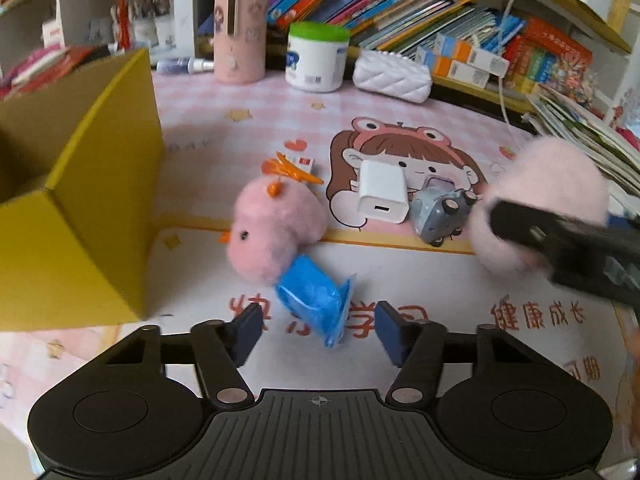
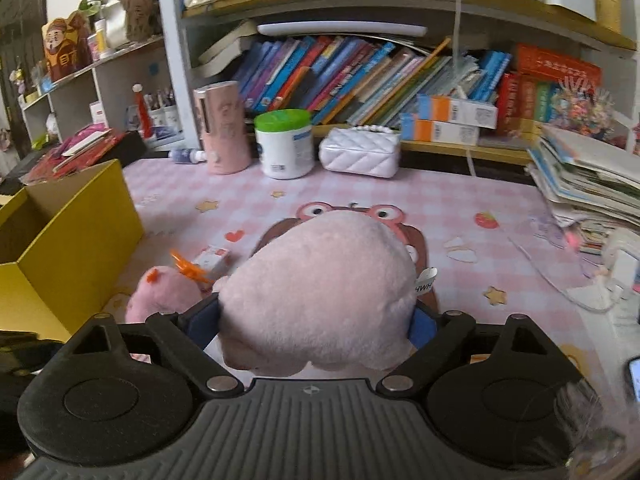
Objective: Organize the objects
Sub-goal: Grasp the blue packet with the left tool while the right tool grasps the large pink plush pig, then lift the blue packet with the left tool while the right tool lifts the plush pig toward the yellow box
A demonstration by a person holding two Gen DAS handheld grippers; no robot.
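Both cams ride the hand-held grippers, low over the desk (image 1: 400, 120), facing the bookshelf (image 2: 360, 80) at 12 o'clock. Both catch the yellow box (image 1: 100, 200) at 9 o'clock.

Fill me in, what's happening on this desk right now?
A person with two handheld grippers is tidying small items off a pink desk mat. The right gripper is clamped on a large pink plush, lifted off the mat. The left gripper is open around a blue packet, pads not touching it. A pink chick plush, white charger and grey toy car lie on the mat beside an open yellow box.
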